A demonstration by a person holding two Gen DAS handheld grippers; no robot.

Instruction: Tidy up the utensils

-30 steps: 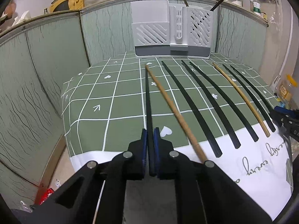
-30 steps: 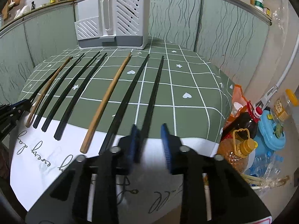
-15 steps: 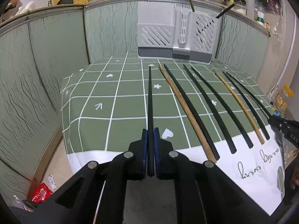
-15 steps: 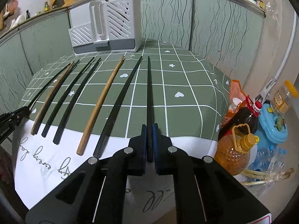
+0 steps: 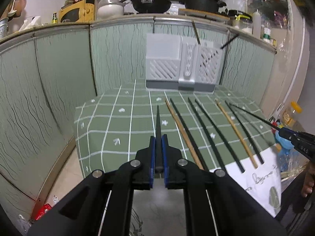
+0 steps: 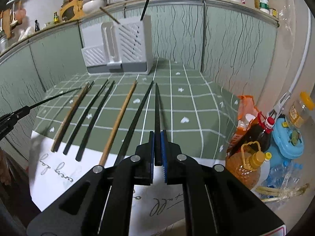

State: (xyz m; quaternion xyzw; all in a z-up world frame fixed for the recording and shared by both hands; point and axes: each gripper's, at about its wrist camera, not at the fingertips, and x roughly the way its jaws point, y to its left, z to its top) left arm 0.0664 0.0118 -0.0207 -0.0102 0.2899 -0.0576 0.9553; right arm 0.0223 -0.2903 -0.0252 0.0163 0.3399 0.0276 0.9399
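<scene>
Left wrist view shows the left gripper with its jaws closed on the thick end of a black chopstick, which points straight ahead toward the white holder at the far edge of the bench. The chopstick looks lifted clear of the green checked cloth, though the fisheye makes that hard to confirm. To its right, six more chopsticks lie in a row on the cloth, tips toward the holder: four black ones and two wooden ones, such as the wooden chopstick nearest the gripper.

From the right wrist, the right gripper is likewise clamped on a second black chopstick, also aimed toward the holder. Two sticks already stand in the holder's slotted compartment, one wooden and one black. In each view the other gripper shows at the edge, carrying its stick.

The step in hand seems to be the carry: each hand has picked one black chopstick from an end of the row and must bring it to the holder. The next move calls for raising each stick, tipping it toward upright over the slotted compartment, and opening the jaws only once the tip is inside. Both hands heading for the same opening could clash, so going one at a time looks safer.
</scene>
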